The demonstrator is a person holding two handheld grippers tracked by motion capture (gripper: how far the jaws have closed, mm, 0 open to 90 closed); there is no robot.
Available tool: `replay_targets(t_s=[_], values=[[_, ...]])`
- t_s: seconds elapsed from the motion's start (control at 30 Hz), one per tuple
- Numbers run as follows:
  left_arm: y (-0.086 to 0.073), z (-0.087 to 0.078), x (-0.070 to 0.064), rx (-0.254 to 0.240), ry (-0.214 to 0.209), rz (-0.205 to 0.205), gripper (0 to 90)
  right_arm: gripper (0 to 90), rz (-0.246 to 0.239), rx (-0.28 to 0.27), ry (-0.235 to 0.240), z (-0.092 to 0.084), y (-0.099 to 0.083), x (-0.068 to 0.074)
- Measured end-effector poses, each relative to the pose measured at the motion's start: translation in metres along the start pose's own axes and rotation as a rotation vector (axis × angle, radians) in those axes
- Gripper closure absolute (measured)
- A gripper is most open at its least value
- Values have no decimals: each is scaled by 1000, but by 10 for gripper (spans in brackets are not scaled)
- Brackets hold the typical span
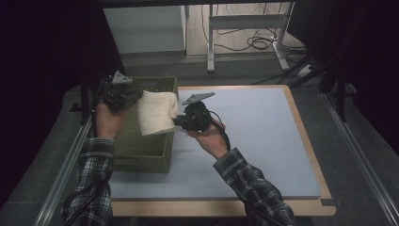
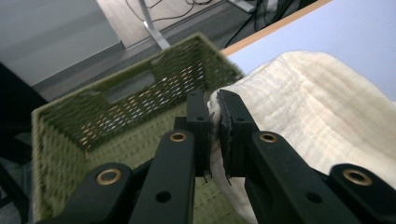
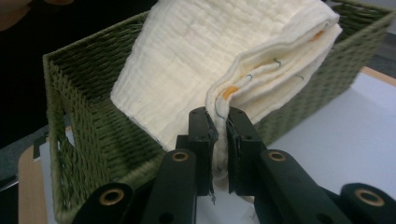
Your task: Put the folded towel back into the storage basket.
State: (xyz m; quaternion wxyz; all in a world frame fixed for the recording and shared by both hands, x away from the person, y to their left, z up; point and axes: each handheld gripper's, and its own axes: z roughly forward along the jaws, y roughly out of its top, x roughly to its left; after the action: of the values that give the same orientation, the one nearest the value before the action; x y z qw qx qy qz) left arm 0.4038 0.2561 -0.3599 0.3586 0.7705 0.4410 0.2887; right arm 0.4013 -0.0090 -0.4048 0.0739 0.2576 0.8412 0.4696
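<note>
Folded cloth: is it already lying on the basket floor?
No, the folded cloth hangs above the basket, pinched by both claws.

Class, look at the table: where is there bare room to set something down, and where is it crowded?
Free: the pale blue table mat right of the green woven basket, out to its wooden edge, and its near strip. Crowded: above the basket, where the left gripper and right gripper hold the folded cream cloth.

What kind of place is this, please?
Probably a lab or test room set up for recording: a work table with a pale mat, a desk frame with loose cables on the floor behind, and dark surroundings.
</note>
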Motion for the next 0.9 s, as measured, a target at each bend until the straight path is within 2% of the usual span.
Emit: replay_targets(t_s=[0.17,0.23,0.37,0.43,0.47,0.5,0.7,0.8,0.9], values=[[-14,-4,13,16,13,-15,838,815,-10,18,14,18,4,10],[-22,-5,18,26,22,-22,837,815,-17,35,26,31,6,17],[-32,-6,24,37,31,-28,838,815,-24,56,39,43,8,24],[-40,-5,28,48,30,-34,837,815,-35,82,44,57,10,32],[-40,-5,28,48,30,-34,837,815,-35,82,44,57,10,32],[-47,-2,31,64,31,-35,836,815,-38,106,46,65,10,37],[-65,10,36,101,24,-42,835,815,-45,178,38,89,9,48],[-71,15,36,111,17,-44,834,815,-48,198,43,94,9,51],[-76,22,36,127,10,-40,834,814,-75,222,23,98,10,55]])
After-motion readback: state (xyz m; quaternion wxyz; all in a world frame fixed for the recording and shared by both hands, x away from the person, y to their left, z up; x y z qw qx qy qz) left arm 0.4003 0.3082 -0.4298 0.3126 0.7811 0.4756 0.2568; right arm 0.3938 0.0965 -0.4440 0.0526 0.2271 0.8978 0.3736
